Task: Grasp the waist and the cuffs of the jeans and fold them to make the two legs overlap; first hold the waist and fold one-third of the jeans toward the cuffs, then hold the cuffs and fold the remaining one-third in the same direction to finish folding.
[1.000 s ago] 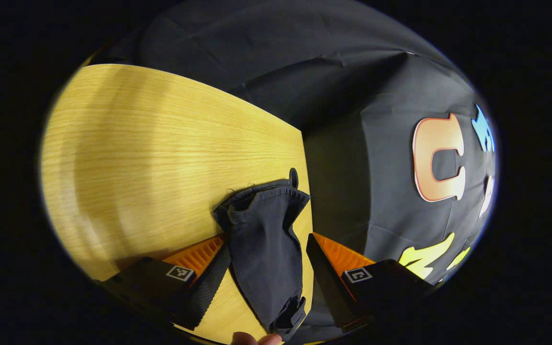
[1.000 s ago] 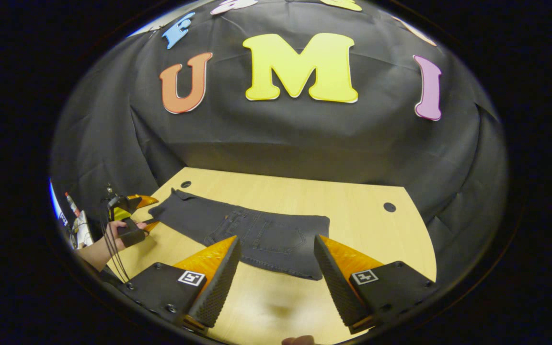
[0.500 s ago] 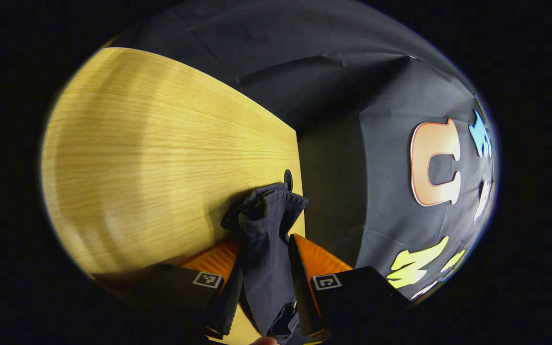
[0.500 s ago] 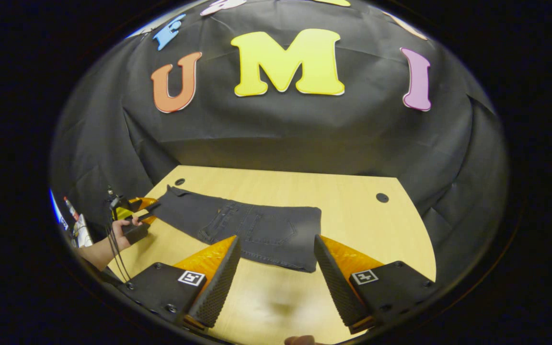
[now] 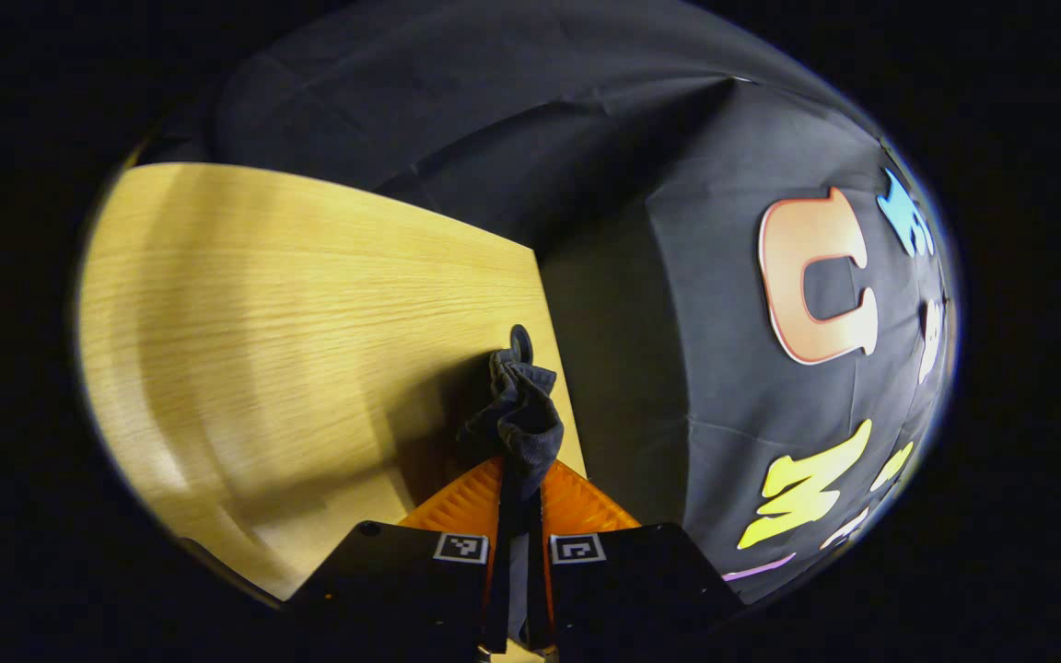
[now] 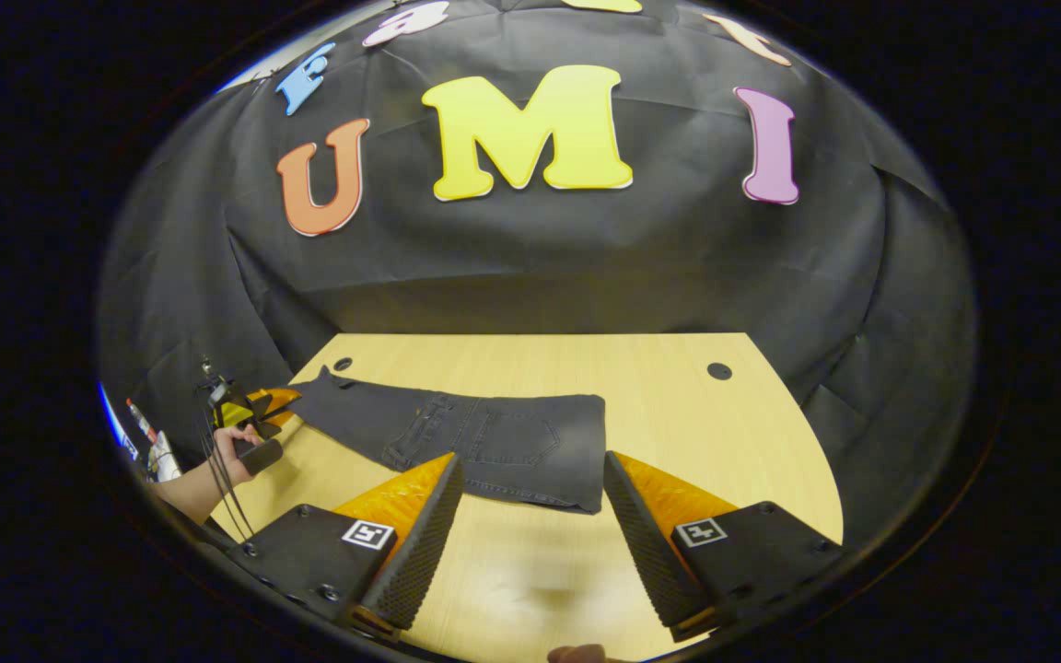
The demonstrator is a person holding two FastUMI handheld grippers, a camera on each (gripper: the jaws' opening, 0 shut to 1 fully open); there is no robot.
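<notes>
Dark grey jeans (image 6: 457,437) lie flat on the wooden table (image 6: 678,433), legs overlapped, cuffs at the left end and waist (image 6: 597,451) at the right. In the left gripper view the bunched cuff (image 5: 523,419) sticks up between the fingers of my left gripper (image 5: 521,468), which is shut on it. That left gripper (image 6: 259,407) also appears far left in the right gripper view, held by a hand (image 6: 228,458). My right gripper (image 6: 531,460) hovers open in front of the waist end, not touching the cloth.
The table has small round holes (image 6: 719,371) near its back corners, one (image 5: 520,343) just beyond the cuff. The table edge (image 5: 549,368) runs right beside the left gripper, with the black cloth wall behind. Some clutter (image 6: 139,424) sits off the table at far left.
My left gripper's fingers have closed on the cuff, squeezing the cloth into a narrow bunch. My right gripper stayed open and shifted only slightly relative to the jeans.
</notes>
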